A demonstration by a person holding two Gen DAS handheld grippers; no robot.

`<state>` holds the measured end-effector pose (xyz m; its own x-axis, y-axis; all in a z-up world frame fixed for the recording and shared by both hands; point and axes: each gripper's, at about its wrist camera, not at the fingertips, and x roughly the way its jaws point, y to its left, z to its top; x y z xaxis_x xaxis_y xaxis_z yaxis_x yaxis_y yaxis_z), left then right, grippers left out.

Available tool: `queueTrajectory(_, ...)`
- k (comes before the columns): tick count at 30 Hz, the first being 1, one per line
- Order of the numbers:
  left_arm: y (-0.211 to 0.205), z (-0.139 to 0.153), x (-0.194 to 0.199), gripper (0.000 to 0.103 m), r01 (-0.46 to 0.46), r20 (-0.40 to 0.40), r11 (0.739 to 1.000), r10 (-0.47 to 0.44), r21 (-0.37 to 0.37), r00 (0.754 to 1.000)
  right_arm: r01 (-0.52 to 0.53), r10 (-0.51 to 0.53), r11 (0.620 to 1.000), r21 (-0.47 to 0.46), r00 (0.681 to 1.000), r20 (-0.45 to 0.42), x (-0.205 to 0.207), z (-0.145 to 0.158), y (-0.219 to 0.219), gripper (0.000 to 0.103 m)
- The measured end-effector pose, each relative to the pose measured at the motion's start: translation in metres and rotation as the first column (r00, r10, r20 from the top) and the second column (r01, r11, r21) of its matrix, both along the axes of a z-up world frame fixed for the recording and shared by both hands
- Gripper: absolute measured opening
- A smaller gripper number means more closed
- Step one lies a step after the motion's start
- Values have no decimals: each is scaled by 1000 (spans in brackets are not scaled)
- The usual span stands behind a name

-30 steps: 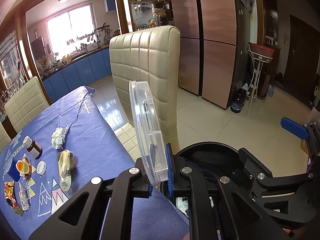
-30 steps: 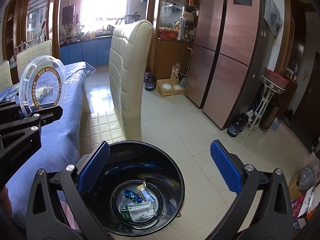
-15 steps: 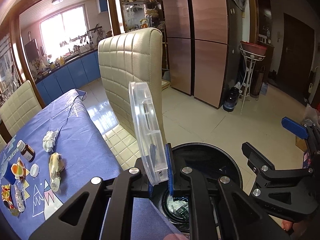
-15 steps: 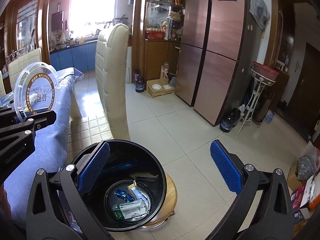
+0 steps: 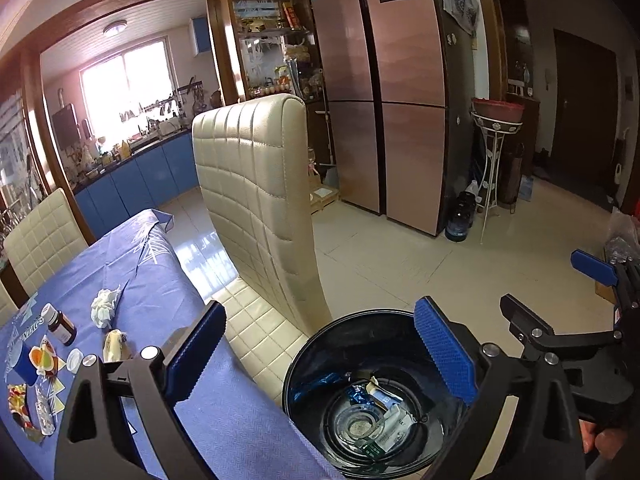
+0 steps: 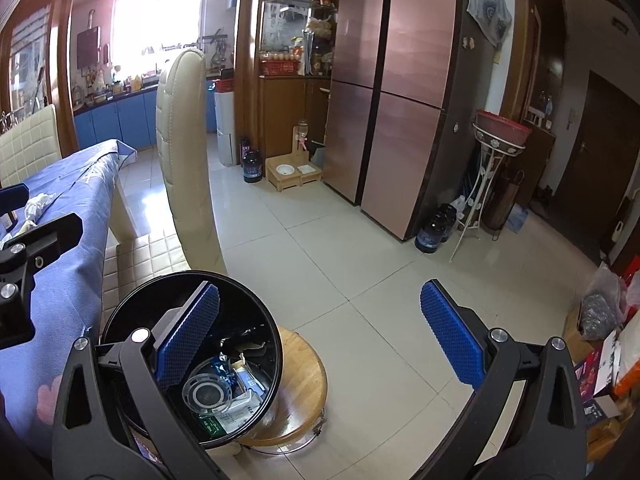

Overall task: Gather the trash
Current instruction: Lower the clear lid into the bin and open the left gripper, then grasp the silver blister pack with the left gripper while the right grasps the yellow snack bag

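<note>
My left gripper (image 5: 320, 354) hangs over the black trash bin (image 5: 304, 354); its jaws are opening and nothing is between them. A clear round plastic lid (image 5: 358, 428) lies inside the bin on wrappers, and the right wrist view shows the lid (image 6: 208, 394) too. My right gripper (image 6: 320, 338) is open and empty, its left finger over the bin (image 6: 248, 294). On the blue tablecloth (image 5: 168, 304) lie a crumpled tissue (image 5: 105, 307), a yellowish peel (image 5: 114, 344), a brown bottle (image 5: 62, 324), a white cap (image 5: 75, 360) and foil wrappers (image 5: 20, 404).
A cream quilted chair (image 5: 260, 208) stands between table and bin. The bin rests on a round wooden stool (image 6: 304, 364). A copper fridge (image 6: 400, 112), a wire plant stand (image 6: 496, 168) and dark jugs (image 6: 434, 228) line the far side. Boxes and bags (image 6: 600, 340) sit at the right.
The left gripper was shut on the upright clear lid; its jaws have spread wide and the lid now lies in the bin. Both views have swung, the bin shifting left in the right view.
</note>
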<state>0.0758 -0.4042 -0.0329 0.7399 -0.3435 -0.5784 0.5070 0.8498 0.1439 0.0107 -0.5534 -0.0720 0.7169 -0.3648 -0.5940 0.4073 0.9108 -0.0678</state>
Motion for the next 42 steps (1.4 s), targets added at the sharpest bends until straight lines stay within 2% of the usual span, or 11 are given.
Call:
queueTrajectory(14,29,11,-3,93,-33,-11,999,33,-27,999,-52,53,998,-22,998,17,2,14,29,99)
queueTrajectory(19,54,15,0,93,-76,-12,996,75,-38,997,-101,102,994,-26,994,25,9,22,53,99)
queueTrajectory(27,117,15,14,93,-188,-30,981,186,-49,982,-217,218,975,-45,976,12,34,26,113,99)
queueTrajectory(36,206,5,36,93,-345,-67,937,341,-62,938,-354,354,934,-56,935,-8,69,26,189,99)
queueTrajectory(42,264,-12,56,93,-474,-94,880,470,-21,878,-450,449,893,-15,893,-32,100,17,241,99)
